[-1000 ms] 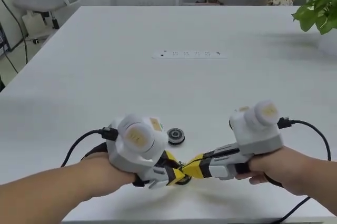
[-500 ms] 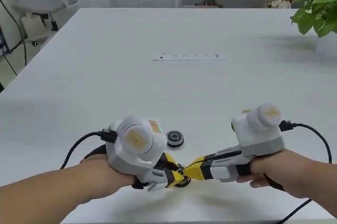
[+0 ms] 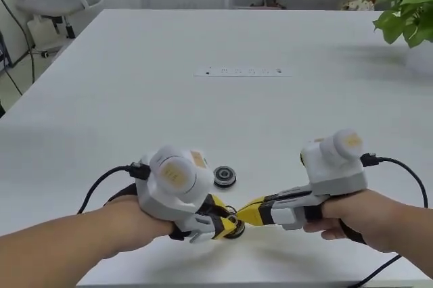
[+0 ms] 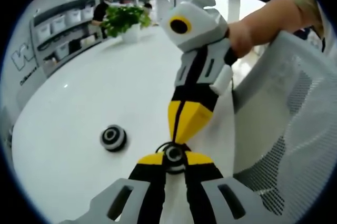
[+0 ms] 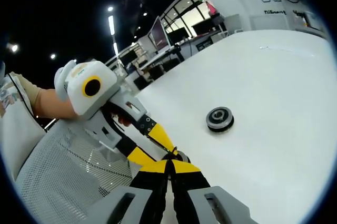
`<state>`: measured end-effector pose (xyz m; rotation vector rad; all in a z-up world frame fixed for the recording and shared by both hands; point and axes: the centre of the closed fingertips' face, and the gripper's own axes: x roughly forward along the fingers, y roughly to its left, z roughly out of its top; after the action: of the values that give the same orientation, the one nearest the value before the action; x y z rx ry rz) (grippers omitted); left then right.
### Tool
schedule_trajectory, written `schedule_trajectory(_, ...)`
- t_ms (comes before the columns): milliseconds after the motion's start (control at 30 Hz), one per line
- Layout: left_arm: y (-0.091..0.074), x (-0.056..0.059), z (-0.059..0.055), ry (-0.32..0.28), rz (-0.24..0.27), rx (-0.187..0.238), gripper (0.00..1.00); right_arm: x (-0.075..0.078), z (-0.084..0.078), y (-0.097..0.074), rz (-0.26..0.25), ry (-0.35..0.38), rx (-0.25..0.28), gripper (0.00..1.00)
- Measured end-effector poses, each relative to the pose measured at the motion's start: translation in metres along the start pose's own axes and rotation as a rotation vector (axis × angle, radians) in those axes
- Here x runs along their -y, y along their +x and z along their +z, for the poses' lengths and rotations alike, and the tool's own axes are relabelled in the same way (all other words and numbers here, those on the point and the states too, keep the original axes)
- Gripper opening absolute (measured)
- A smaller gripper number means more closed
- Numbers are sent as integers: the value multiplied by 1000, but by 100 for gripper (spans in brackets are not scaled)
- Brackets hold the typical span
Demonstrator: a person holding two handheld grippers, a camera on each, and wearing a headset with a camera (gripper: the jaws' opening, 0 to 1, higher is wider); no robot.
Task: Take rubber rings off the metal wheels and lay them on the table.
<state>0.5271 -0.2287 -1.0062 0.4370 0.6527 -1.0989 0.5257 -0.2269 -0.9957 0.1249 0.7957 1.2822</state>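
Left gripper view: left gripper (image 4: pixel 174 161) and right gripper (image 4: pixel 180 140) pinch wheel (image 4: pixel 174 154).

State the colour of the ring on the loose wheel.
Black, around a silvery centre. The wheel shows clearest in the right gripper view.

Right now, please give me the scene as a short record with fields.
left gripper: shut on held wheel, low over the table
right gripper: shut, tips against held wheel; what it pinches is unclear
second wheel: flat on table, apart from both grippers
ring: black, on second wheel
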Motion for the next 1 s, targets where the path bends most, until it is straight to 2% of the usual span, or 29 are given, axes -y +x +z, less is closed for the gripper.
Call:
schedule_trajectory(267,-1,1,0,30,-8,-12,15,-1,0,0,-3,-1,-4,0)
schedule_trajectory(500,-7,6,-2,39,-41,-22,23,-2,2,-1,0,-4,-1,0)
schedule_trajectory(767,-21,10,12,25,-56,29,28,-5,6,-1,6,-4,11,0)
schedule_trajectory(1000,-39,3,18,-25,-44,80,33,-8,11,0,13,-11,11,0)
